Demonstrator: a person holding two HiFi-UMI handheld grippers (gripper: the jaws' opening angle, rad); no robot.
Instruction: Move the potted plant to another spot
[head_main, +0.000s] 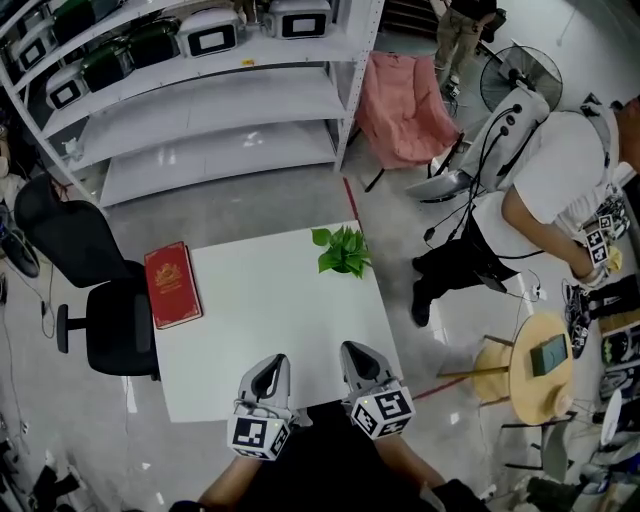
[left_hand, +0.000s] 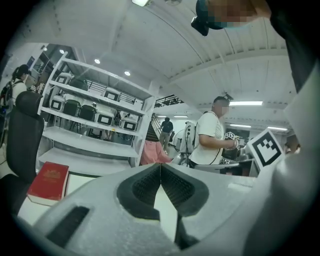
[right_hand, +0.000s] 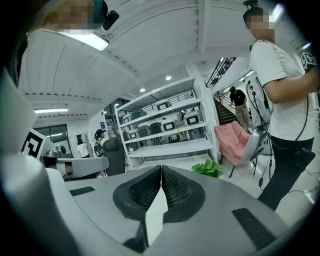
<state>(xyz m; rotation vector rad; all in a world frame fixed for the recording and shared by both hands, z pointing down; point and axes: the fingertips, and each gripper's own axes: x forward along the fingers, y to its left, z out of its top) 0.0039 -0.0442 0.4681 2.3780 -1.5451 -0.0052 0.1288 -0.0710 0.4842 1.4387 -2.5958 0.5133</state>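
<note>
A small leafy green potted plant (head_main: 342, 251) stands near the far right corner of the white table (head_main: 270, 310); its leaves (right_hand: 208, 168) also show in the right gripper view, ahead and to the right. Both grippers rest low at the table's near edge, far from the plant. My left gripper (head_main: 268, 371) is shut with nothing between its jaws, tips touching (left_hand: 160, 167). My right gripper (head_main: 357, 356) is likewise shut and empty (right_hand: 161, 169).
A red book (head_main: 172, 284) lies at the table's left edge (left_hand: 49, 182). A black office chair (head_main: 95, 290) stands left of the table. White shelving (head_main: 200, 100) is behind, a pink chair (head_main: 402, 108) beyond. A person in a white shirt (head_main: 545, 190) stands right, near a round wooden stool (head_main: 540, 365).
</note>
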